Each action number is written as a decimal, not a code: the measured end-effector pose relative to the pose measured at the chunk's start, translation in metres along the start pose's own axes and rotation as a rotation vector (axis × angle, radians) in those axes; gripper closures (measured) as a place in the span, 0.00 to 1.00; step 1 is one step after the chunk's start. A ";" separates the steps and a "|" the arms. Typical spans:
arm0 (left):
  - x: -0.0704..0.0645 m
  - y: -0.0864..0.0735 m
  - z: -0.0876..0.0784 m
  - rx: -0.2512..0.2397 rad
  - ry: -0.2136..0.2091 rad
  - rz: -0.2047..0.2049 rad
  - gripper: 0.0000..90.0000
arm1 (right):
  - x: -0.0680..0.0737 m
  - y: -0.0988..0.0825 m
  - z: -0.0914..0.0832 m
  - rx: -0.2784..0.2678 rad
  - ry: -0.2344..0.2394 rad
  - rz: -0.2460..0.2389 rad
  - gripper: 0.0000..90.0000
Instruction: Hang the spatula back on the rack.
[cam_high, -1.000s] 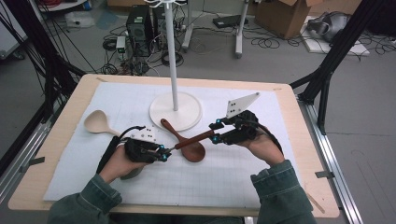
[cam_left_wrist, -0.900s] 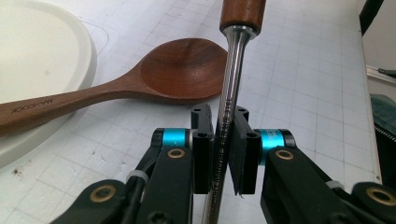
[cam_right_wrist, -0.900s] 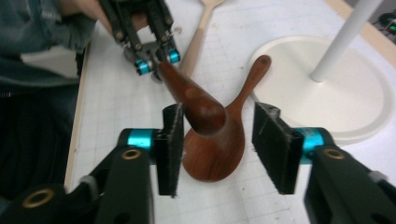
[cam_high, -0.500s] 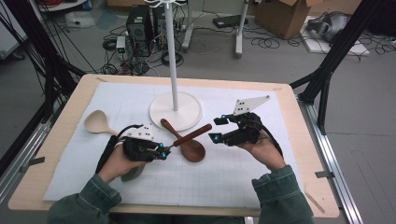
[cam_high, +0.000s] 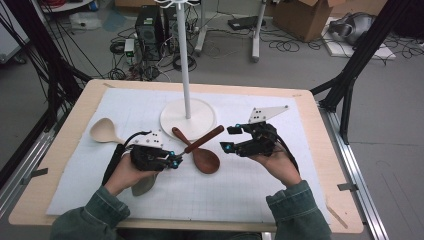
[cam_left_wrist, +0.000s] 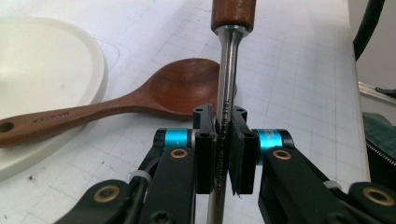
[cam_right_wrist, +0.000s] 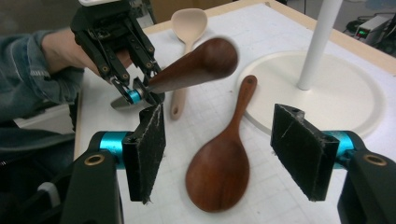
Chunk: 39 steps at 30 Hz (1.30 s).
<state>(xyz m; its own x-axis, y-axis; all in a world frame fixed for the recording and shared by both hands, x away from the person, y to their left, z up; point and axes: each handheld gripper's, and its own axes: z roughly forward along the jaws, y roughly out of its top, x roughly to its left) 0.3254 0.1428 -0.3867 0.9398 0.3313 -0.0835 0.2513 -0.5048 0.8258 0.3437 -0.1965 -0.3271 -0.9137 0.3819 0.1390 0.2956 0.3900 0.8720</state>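
Observation:
My left gripper (cam_high: 171, 159) is shut on the steel shaft (cam_left_wrist: 224, 140) of a utensil whose dark wooden handle (cam_high: 206, 138) slants up to the right, off the table. In the right gripper view that handle (cam_right_wrist: 196, 63) juts toward me from the left gripper (cam_right_wrist: 135, 95). A dark wooden spoon (cam_high: 205, 160) lies on the mat, its handle end resting on the white stand base (cam_high: 172, 114). My right gripper (cam_high: 231, 138) is open just right of the handle's tip. Its jaws have just been opening and nothing is between its pads (cam_right_wrist: 147, 149); the dark spoon (cam_right_wrist: 219, 172) lies below them.
A pale wooden spoon (cam_high: 103, 131) lies at the mat's left. A white pole (cam_high: 183, 60) rises from the round base (cam_right_wrist: 336, 93) at the middle back. The table's wooden rim (cam_high: 320, 150) runs close on the right. Cables and boxes sit on the floor beyond.
The right gripper's jaws have spread apart, coming off the tip of the wooden handle. The left gripper has kept its hold and stayed in place.

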 end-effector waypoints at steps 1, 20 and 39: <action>0.000 0.001 0.000 -0.005 0.000 0.004 0.91 | 0.001 0.000 0.001 -0.004 -0.001 -0.001 0.39; 0.000 0.017 0.001 -0.046 0.002 -0.011 0.93 | 0.013 0.019 0.024 -0.088 0.027 0.077 0.46; 0.000 0.028 0.005 -0.061 0.004 -0.011 0.92 | 0.019 0.039 0.040 -0.125 0.026 0.110 0.59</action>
<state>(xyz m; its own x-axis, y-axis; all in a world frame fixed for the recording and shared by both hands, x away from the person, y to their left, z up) 0.3336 0.1249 -0.3659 0.9361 0.3399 -0.0901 0.2466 -0.4521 0.8572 0.3492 -0.1409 -0.3096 -0.8851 0.3939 0.2479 0.3590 0.2387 0.9023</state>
